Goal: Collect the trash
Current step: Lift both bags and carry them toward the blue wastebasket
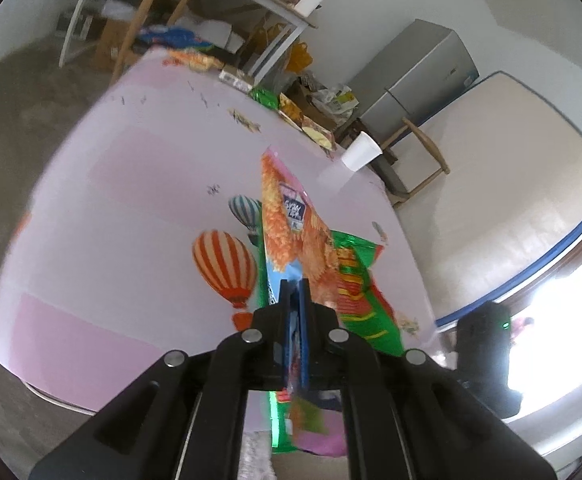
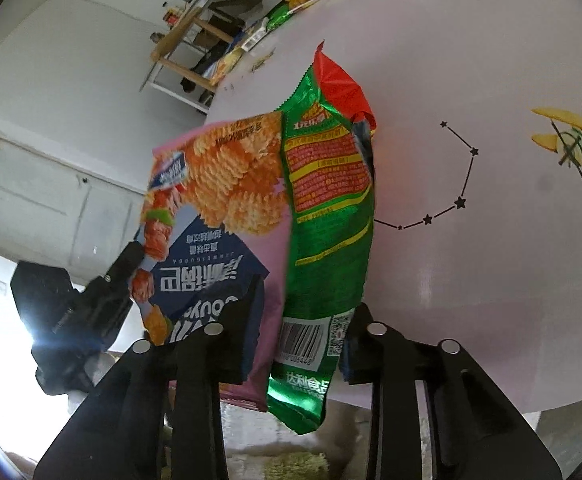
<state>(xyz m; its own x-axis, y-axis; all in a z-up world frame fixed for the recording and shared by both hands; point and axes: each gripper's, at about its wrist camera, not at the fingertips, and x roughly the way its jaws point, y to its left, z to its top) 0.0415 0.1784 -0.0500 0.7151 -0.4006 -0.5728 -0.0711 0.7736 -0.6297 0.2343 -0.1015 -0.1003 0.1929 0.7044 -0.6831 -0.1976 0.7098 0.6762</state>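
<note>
My left gripper (image 1: 296,288) is shut on a bundle of snack wrappers held above the pink table (image 1: 131,200). An orange and blue snack bag (image 1: 287,216) sticks out forward from its pads, and a green wrapper (image 1: 355,288) lies against it on the right. In the right wrist view the same orange bag (image 2: 219,184) and green wrapper (image 2: 327,208) hang between the fingers of my right gripper (image 2: 307,300). Its jaws stand apart and I see no pad pressing on either. The left gripper (image 2: 127,264) reaches in from the left onto the orange bag's edge.
A white paper cup (image 1: 361,152) stands near the table's right edge. More wrappers (image 1: 303,116) lie along the far edge. Past the table are a grey fridge (image 1: 423,68), a wooden chair (image 1: 423,148) and a mattress (image 1: 511,168) against the wall.
</note>
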